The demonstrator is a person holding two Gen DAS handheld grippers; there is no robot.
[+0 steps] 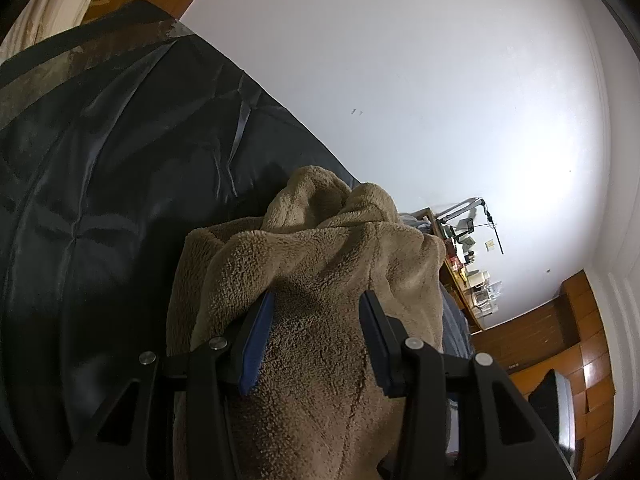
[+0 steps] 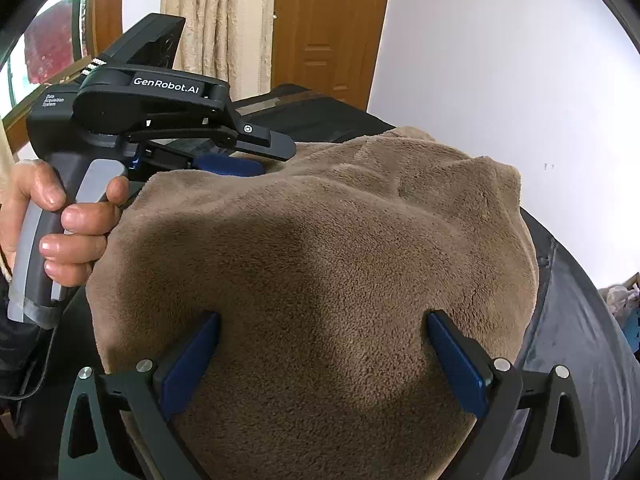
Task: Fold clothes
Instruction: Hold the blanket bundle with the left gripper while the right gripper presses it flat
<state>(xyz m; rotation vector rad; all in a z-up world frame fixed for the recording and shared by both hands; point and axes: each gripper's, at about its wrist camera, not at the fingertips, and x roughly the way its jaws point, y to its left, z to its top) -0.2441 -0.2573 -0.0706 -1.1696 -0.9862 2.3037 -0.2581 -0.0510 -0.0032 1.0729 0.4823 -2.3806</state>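
The brown fleece lay bunched on a black-covered surface, reaching toward its far edge. The left hand-held gripper stood part open, and whether its pads pinched the pile could not be told. The right hand-held gripper was spread wide with fleece bulging between its pads, apparently ungripped. The thick pile could slip from a shallow pinch, and the slick cover might let the whole bundle slide, spoiling the fold.
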